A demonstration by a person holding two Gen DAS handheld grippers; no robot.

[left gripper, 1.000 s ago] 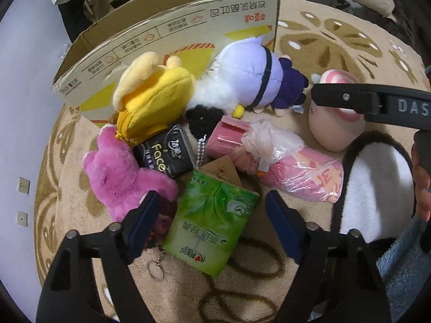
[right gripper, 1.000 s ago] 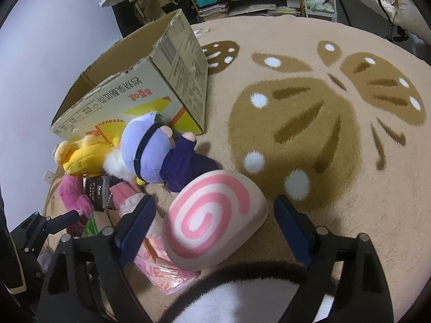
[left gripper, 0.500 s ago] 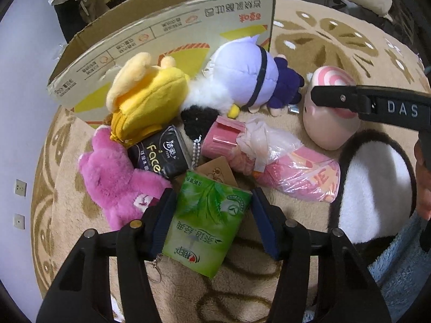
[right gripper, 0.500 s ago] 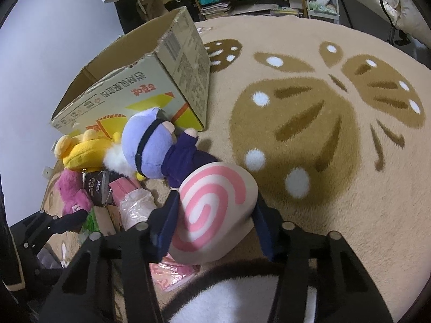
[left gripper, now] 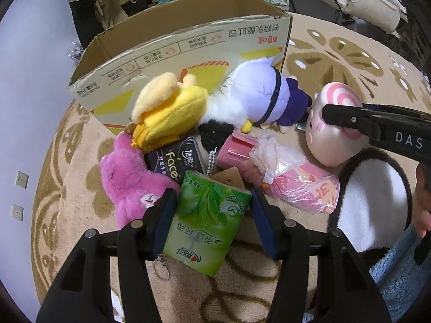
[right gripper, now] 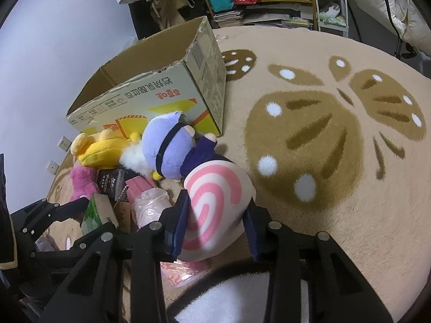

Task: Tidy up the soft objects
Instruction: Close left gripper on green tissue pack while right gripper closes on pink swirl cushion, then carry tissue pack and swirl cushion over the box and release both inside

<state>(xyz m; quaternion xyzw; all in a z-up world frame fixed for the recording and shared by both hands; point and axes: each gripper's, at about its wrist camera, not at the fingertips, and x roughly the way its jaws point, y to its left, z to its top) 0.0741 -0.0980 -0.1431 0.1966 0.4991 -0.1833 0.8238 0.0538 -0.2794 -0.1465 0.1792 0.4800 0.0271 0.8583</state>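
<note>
Clamping the green tissue pack (left gripper: pixel 207 223), the left tool (left gripper: pixel 212 223) has just been closing, and its two blue pads now press the pack's long sides. In the left wrist view the pack lies on the rug (left gripper: pixel 86 145), nearest of a heap of soft things. Just beyond it sit a black pack (left gripper: pixel 175 158) marked "Face" and a pink plush (left gripper: pixel 126 177), which touches the left pad. A yellow plush (left gripper: pixel 167 113) and a lilac doll (left gripper: pixel 258 97) lean against the cardboard box (left gripper: pixel 188 51), which stands open behind the heap. A pink bagged bundle (left gripper: pixel 291 180) lies to the right of the green pack, and farther right the swirl cushion (left gripper: pixel 331 134) is crossed by one finger of the right tool. A black-rimmed white cushion (left gripper: pixel 374 204) lies at the right edge, beside a hand (left gripper: pixel 423 202).

In the right wrist view the right tool (right gripper: pixel 215 223) has just been closing too, and its pads squeeze the swirl cushion (right gripper: pixel 215 204) from both sides, denting it. The cushion rests on the rug (right gripper: pixel 336 215), touching the lilac doll (right gripper: pixel 169 148). The box (right gripper: pixel 161 94) stands beyond the doll, with the yellow plush (right gripper: pixel 102 150) at its foot. At the lower left the left tool (right gripper: pixel 89 212) holds the green pack (right gripper: pixel 97 212), which is partly hidden.
</note>
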